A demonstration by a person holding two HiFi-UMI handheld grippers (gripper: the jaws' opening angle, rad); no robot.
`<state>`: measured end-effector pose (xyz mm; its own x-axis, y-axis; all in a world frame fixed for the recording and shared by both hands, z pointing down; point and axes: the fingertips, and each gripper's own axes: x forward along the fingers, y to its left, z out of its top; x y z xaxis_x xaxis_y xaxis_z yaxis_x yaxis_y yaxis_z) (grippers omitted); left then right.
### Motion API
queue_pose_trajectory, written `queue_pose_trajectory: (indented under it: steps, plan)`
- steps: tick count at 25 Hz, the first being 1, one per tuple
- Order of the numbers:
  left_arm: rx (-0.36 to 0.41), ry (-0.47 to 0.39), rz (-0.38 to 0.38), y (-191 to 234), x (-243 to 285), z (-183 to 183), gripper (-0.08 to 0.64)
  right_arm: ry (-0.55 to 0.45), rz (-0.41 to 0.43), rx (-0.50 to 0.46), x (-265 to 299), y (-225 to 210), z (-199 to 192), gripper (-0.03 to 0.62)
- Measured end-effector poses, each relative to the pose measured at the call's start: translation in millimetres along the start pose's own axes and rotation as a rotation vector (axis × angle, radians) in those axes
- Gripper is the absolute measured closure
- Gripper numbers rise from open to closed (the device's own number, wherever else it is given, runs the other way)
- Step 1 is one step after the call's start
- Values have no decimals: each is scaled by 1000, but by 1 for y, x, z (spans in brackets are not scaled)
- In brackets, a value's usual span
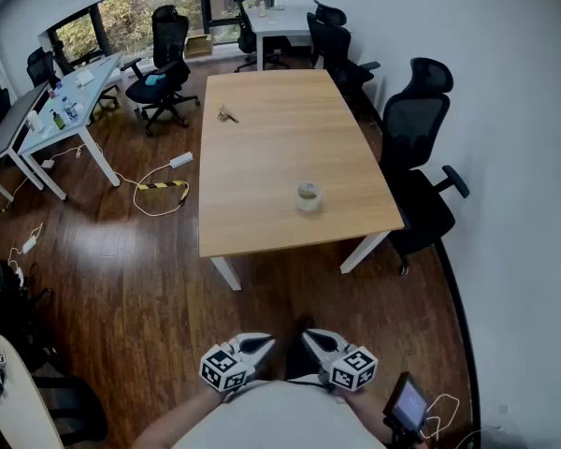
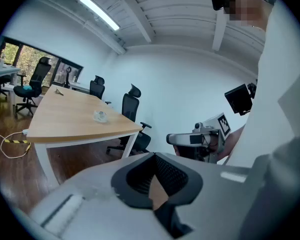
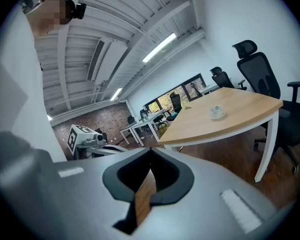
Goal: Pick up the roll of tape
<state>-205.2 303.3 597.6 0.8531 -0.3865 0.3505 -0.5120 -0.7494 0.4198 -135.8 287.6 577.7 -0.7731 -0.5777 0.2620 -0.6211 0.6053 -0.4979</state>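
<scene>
The roll of tape [image 1: 308,195] is small and pale and lies flat on the wooden table [image 1: 262,148], towards its near right corner. Both grippers are held close to the person's body, well short of the table, over the wooden floor. My left gripper [image 1: 261,343] and my right gripper [image 1: 314,339] are side by side, each shut with nothing in its jaws. In the left gripper view the tape [image 2: 100,116] is far off beyond my shut left gripper [image 2: 154,181]. The right gripper view shows the tape [image 3: 217,112] beyond my shut right gripper [image 3: 146,184].
Black office chairs [image 1: 421,148] stand along the table's right side. A small object like a bunch of keys [image 1: 227,114] lies at the table's far left. White desks [image 1: 65,110] and a cable [image 1: 154,190] on the floor are to the left. A small screen [image 1: 409,405] hangs at the person's right.
</scene>
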Motion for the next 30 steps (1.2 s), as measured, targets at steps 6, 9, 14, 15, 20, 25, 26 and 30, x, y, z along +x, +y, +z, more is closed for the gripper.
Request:
queue_pose_trajectory:
  steps: [6,9,14,15,20,25,26,30]
  plan:
    - [51,23,-40,38,74,55,555,-6,-12,-17,22,-82,49,586]
    - [54,44,-36,62,104,77,555,-7,-11,-10,33,-117,68,586]
    - [23,62,-8,101,148,114,555,19,25,-2,50,-163,106,586]
    - [15,64,-5,108,158,120,555,27,31,-4,53,-173,113,586]
    - [-11,73,11,135,204,145,555,36,63,-15,67,-220,154,586]
    - [-50,47,51,151,241,166,555,78,91,-4,70,-261,169,586]
    - [-53,44,61,155,243,170,555,81,96,-3,74,-266,172,586]
    - [-60,34,118,169,239,189,555,94,134,-7,95,-282,193,586]
